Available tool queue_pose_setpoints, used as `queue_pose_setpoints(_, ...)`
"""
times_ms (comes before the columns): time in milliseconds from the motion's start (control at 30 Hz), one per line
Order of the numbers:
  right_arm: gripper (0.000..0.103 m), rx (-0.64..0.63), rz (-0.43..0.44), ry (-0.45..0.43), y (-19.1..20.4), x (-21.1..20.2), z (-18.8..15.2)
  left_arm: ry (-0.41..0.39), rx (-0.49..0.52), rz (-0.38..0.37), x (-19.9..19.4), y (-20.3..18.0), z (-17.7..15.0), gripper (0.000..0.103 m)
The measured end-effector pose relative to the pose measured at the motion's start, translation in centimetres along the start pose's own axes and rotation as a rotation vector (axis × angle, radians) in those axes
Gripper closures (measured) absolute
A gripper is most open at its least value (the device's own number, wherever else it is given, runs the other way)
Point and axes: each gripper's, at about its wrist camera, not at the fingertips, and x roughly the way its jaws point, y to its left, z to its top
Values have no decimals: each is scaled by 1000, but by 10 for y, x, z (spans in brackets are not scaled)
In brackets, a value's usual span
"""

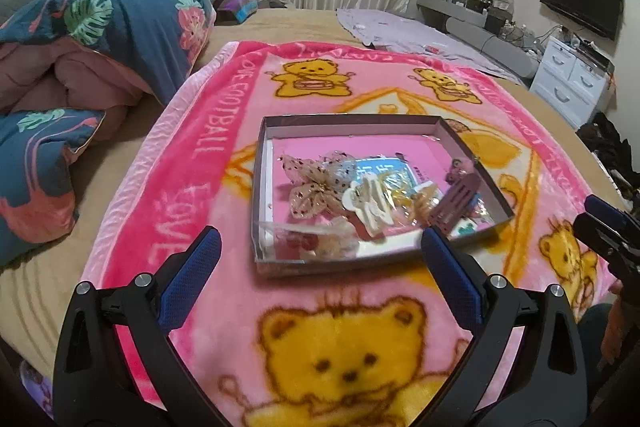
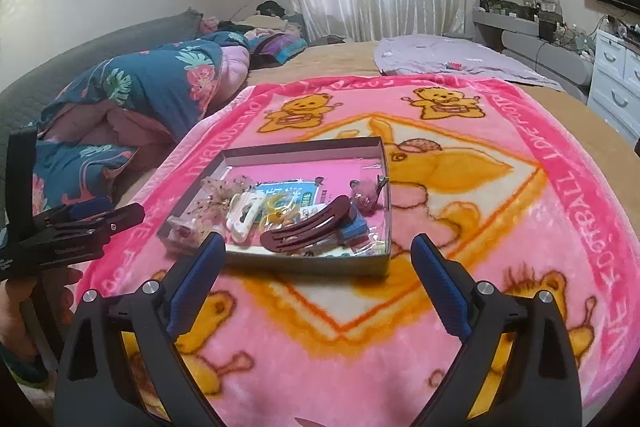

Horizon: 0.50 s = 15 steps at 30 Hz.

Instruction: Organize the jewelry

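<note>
Both grippers, left (image 1: 320,247) & right (image 2: 316,253), hover w/ jaws released, holding nothing, just short of the shallow box (image 1: 264,131). Box sits on pink bear blanket (image 1: 240,307) on the bed, w/ maroon hair clip (image 2: 306,225), white claw clip (image 1: 370,203) & dotted bow (image 1: 312,183) piled inside.
</note>
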Motion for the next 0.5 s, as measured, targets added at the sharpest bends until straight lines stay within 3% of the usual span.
queue_pose_setpoints(500, 8, -35, 8, -32, 12, -24, -27, -20, 1, -4, -35, -5, -36, 9)
